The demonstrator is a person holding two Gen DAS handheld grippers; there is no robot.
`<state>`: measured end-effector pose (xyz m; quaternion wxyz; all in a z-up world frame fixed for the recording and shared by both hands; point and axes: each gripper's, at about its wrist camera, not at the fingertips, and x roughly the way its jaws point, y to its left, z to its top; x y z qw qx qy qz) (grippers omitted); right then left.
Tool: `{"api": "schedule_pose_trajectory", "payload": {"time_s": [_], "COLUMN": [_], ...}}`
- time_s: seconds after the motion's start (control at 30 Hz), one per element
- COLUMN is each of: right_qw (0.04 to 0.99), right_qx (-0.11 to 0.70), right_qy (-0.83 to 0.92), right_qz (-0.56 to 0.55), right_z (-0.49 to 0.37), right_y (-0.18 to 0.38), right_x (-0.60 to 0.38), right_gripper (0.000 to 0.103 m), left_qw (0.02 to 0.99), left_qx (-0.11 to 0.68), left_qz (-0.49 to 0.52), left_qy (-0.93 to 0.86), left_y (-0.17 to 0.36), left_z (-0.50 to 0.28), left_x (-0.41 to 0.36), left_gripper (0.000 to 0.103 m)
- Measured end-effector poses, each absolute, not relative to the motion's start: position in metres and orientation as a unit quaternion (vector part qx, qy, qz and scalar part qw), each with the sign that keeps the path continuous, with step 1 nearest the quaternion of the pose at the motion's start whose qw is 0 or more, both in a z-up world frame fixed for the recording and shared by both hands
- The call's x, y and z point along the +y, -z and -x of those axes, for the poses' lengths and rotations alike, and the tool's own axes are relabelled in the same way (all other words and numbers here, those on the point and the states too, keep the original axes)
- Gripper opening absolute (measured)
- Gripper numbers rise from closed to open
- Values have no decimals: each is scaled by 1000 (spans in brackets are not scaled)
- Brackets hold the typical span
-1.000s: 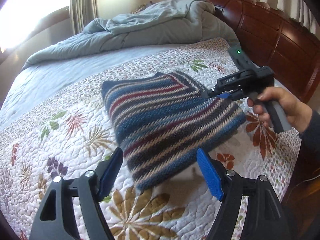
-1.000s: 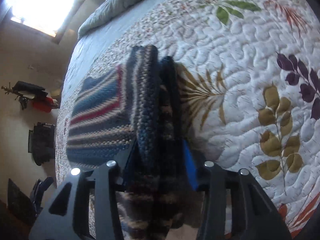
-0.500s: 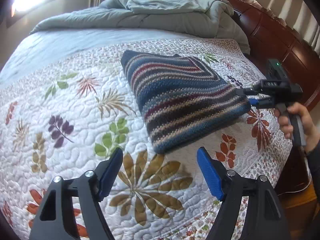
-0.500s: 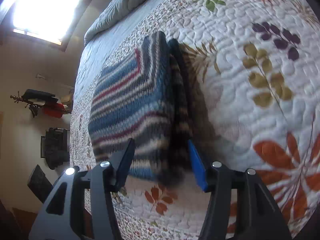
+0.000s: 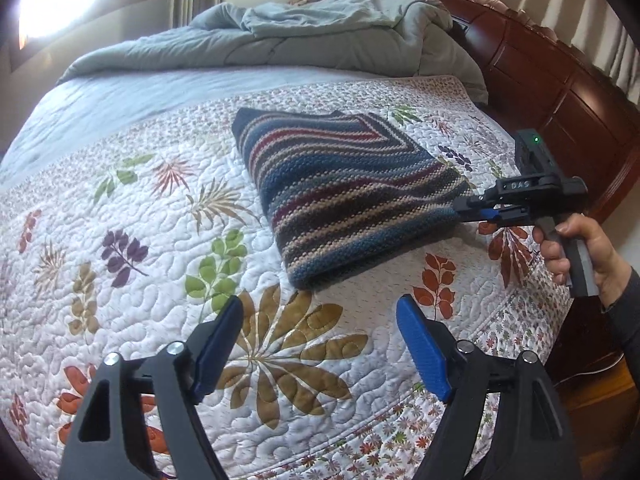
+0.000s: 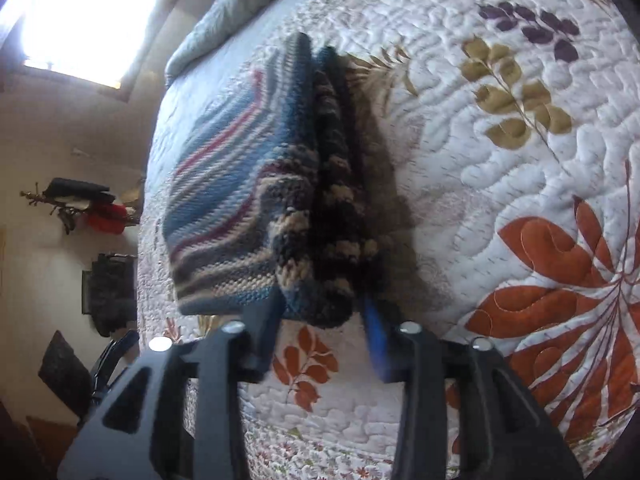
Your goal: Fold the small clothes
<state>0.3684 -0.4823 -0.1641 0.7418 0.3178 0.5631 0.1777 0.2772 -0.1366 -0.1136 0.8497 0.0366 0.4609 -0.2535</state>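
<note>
A folded striped knit sweater (image 5: 344,196) — bands of blue, dark red, cream and charcoal — lies flat on a white quilt (image 5: 120,240) printed with leaves and flowers in green, purple, tan and rust. It sits toward the right half of the bed, in a thick rectangular stack of several layers.

From the left wrist view, the right gripper (image 5: 466,210) reaches in from the right side and meets the sweater's right-hand corner. From the right wrist view, its two fingers sit on either side of the stacked edge (image 6: 316,300), with the knit layers between their tips; whether they are pressing the fabric or merely flanking it cannot be told. A bare hand (image 5: 576,256) grips this tool's grey handle, and a small green light glows on top of its body.

The left gripper (image 5: 320,344) hovers over the quilt just in front of the sweater's near corner, its blue-padded fingers spread wide with nothing between them.

Beyond the sweater, a rumpled grey-blue duvet (image 5: 280,36) is heaped at the far end of the bed. A dark red wooden bed frame (image 5: 560,80) curves along the right — and a bright window (image 5: 80,0) shines at the upper left.
</note>
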Motion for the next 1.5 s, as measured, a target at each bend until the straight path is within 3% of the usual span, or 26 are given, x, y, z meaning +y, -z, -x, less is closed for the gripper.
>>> {"api": "schedule_pose_trajectory", "payload": {"time_s": [0.07,0.2,0.6,0.77,0.9,1.07,1.23,1.5], "right_qw": [749,749,733,767,775,742,698,710], "right_qx": [558,551,567,537,525,574,604,626], "right_qy": [-179,-183,-191,-190,-210,-202,-210,-232], "right_qz": [-310,-318,-323,-297,-282,-281,-321,-223], "right_z": [-372,-387,-457,-477,-487,-506,-516,-516], "right_y": [153,141,164,152,142,160,180,175], "right_x": [-485,-494,-502,-494,-477,-474,-488,-454], "right_gripper": [74,91,92,92,91,92,92,93], "left_qw": [851,849,833,798,787,784,719,724], "left_qx": [457,456,493,535,512,523,587,606], "left_qz": [-44,-50,-48,67,140,145,238,181], "left_qy": [254,260,246,270,315,300,286,275], "left_y": [111,110,134,144,135,140,179,201], "left_z": [-278,-287,-356,-395,-403,-420,-470,-487], "left_x": [-139,-143,-148,-135,-135,-140,-115,-130], "left_gripper": [82,84,89,90,90,90,91,94]}}
